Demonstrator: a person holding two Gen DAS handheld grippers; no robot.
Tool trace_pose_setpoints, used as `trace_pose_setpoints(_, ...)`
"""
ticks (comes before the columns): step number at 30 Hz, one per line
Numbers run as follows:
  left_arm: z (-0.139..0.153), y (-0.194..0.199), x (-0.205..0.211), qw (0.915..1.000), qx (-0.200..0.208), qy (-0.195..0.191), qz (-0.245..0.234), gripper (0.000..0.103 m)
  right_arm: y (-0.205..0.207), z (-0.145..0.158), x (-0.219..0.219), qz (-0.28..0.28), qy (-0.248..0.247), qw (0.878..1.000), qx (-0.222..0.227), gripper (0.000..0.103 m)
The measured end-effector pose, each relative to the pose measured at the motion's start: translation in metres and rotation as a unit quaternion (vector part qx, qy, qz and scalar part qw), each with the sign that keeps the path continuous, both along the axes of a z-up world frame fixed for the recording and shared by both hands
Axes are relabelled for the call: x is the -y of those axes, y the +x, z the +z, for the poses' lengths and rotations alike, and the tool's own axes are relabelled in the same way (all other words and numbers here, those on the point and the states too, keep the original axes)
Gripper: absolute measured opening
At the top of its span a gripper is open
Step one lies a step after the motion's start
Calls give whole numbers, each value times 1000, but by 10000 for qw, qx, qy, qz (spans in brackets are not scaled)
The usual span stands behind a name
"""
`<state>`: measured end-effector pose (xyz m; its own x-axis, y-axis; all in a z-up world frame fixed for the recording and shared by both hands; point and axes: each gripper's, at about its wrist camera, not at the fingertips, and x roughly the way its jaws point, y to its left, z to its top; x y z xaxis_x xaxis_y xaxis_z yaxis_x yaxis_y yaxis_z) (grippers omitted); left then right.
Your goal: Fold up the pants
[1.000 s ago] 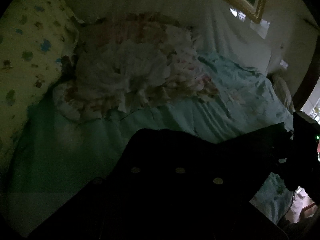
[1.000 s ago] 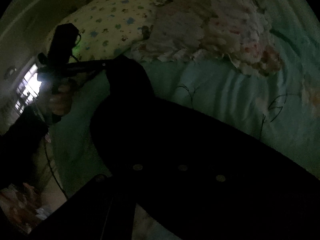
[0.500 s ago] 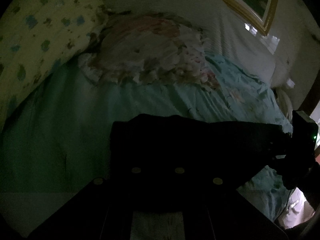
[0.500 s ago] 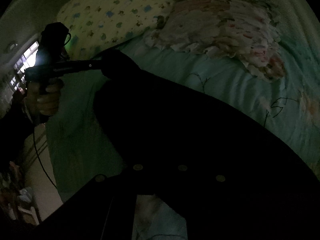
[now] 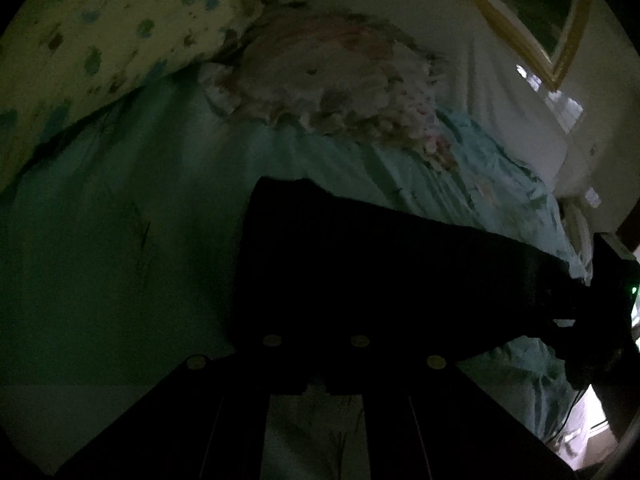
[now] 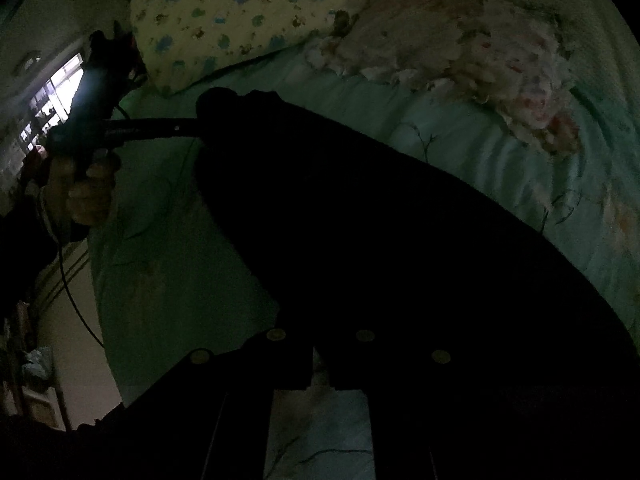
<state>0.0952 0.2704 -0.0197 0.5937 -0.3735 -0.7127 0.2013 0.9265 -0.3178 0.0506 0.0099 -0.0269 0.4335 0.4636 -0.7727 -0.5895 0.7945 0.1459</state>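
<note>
The black pants (image 5: pixel 380 272) hang stretched between my two grippers above the pale green bedsheet (image 5: pixel 120 240). My left gripper (image 5: pixel 318 390) is shut on one end of the pants; it also shows in the right wrist view (image 6: pixel 196 126), pinching the far end. My right gripper (image 6: pixel 320 386) is shut on the other end of the pants (image 6: pixel 400 240); it shows at the right edge of the left wrist view (image 5: pixel 560 308). The room is very dark and the fabric's details are hidden.
A spotted yellow pillow (image 6: pixel 240 20) and a crumpled floral blanket (image 6: pixel 460 48) lie at the head of the bed. A framed picture (image 5: pixel 532 20) hangs on the wall. The bed's edge, a bright window (image 6: pixel 60 92) and the floor are at left.
Both grippers have carried the pants forward over the bed, toward the pillow and blanket. The pants stay stretched between them, and both grips are unchanged.
</note>
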Motion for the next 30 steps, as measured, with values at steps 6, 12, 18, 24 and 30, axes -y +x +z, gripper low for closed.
trace_pose_setpoints(6,-7,-14,-8,9976,-315,-9,609,6,-4,0,6,-92,262,9994,-192,40)
trace_pose_setpoints(12,-3,-38,-12,9928,-415,-144,1118,42,-9,3,25,-324,696,9967,-279,41)
trace_pose_setpoints(18,7,-58,5,9891,-444,-290,1377,66,-10,8,48,-633,1129,9910,-356,41)
trace_pose_setpoints(24,11,-50,31,9846,-786,-350,1522,76,-7,11,73,-963,1442,9840,-423,41)
trace_pose_setpoints(30,-1,-36,40,9736,-1208,-558,1856,77,3,18,97,-1296,1614,9777,-353,54)
